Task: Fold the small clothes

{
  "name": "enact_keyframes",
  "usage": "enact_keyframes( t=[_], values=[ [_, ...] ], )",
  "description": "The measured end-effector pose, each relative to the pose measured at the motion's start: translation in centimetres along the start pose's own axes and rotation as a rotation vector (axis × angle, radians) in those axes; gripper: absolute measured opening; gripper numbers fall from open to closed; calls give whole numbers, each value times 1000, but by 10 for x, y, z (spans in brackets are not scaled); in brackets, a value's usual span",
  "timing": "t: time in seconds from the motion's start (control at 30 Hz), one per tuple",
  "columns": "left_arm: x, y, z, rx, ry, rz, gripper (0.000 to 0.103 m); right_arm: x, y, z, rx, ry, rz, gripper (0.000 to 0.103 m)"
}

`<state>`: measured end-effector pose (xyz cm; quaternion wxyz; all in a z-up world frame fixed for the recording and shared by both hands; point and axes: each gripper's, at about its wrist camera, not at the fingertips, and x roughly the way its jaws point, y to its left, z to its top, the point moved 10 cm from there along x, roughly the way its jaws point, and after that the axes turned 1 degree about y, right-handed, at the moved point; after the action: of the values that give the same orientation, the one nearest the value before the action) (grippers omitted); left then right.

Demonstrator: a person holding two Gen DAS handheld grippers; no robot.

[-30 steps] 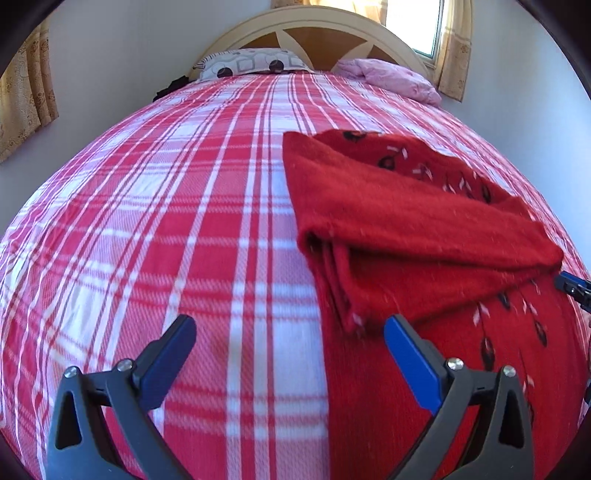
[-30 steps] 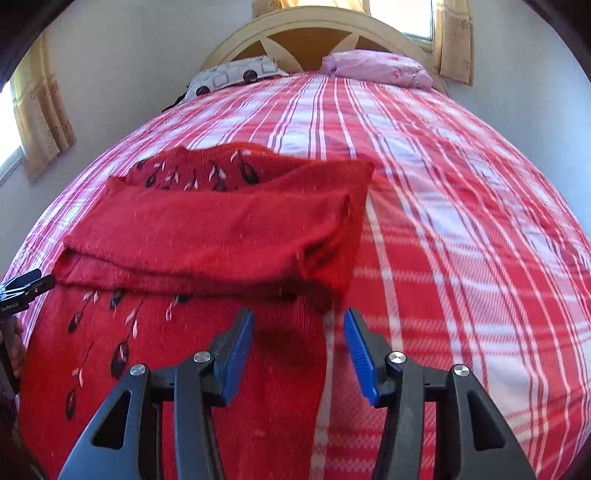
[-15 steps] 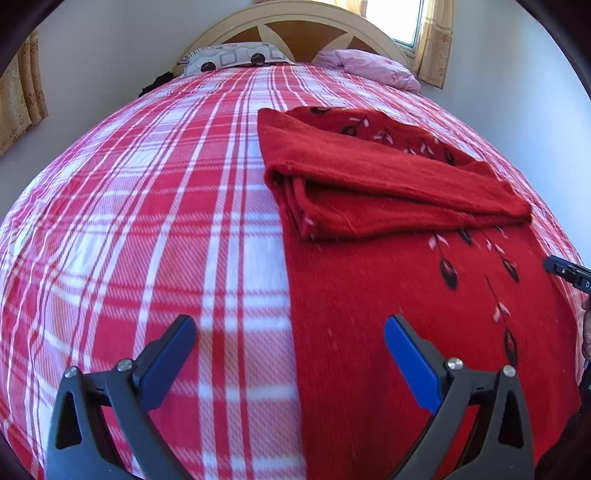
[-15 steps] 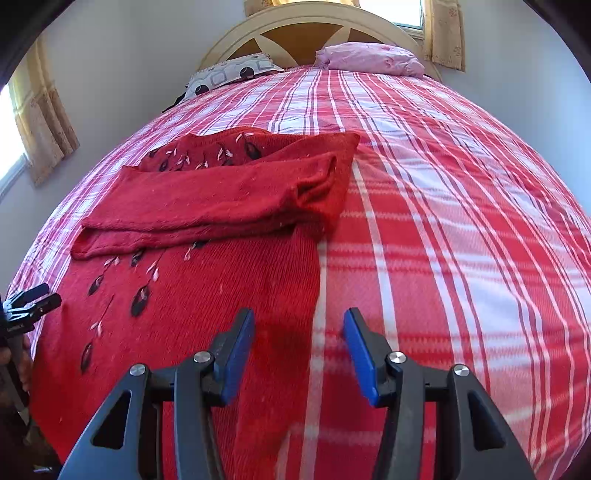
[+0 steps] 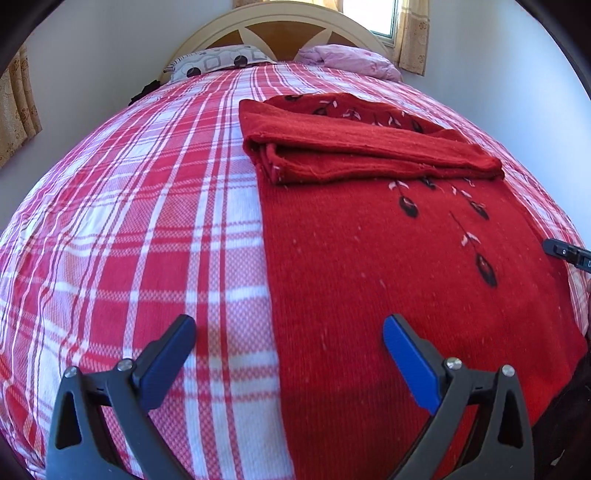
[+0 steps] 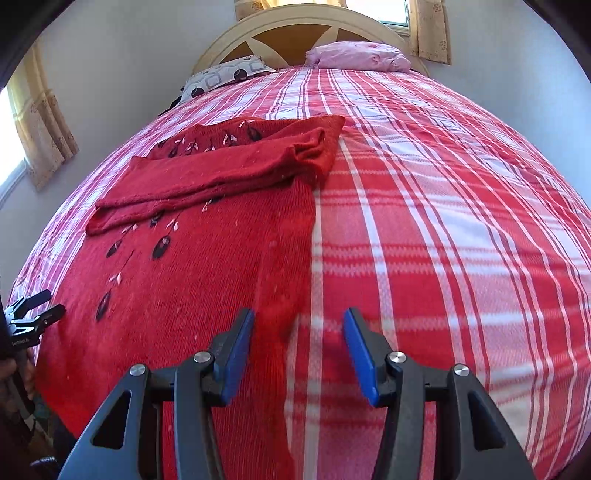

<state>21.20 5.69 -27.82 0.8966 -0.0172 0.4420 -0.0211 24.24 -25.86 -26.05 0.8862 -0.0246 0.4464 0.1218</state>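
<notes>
1. Lying flat on the red-and-white plaid bedspread (image 5: 140, 229), the red knit sweater (image 5: 388, 277) has its sleeves folded across the upper body as a thick band (image 5: 354, 155); black-and-white leaf motifs show above and below that band.
2. Left gripper (image 5: 290, 345): jaws spread wide, nothing between them. The sweater's left side edge runs between the two fingers; the left finger is over bare bedspread, the right finger over knit.
3. Right gripper (image 6: 297, 345): jaws moderately spread, nothing pinched. The sweater's right side edge passes between the fingers, closer to the left one.
4. Open room: wide bare bedspread extends left of the sweater in the left wrist view and right of it in the right wrist view.
5. Far edge: patterned pillow (image 5: 218, 64) and pink pillow (image 5: 351, 61) lie against the arched headboard (image 6: 306, 33), well apart from the sweater.
</notes>
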Motion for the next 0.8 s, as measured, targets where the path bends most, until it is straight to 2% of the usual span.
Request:
enact_keyframes(
  t=[0.53, 0.8],
  values=[
    [-20, -5, -30, 11, -6, -17, 103, -27, 3, -48, 35, 2, -5, 51],
    [-41, -8, -60, 16, 9, -35, 103, -41, 4, -72, 51, 8, 16, 52]
  ],
)
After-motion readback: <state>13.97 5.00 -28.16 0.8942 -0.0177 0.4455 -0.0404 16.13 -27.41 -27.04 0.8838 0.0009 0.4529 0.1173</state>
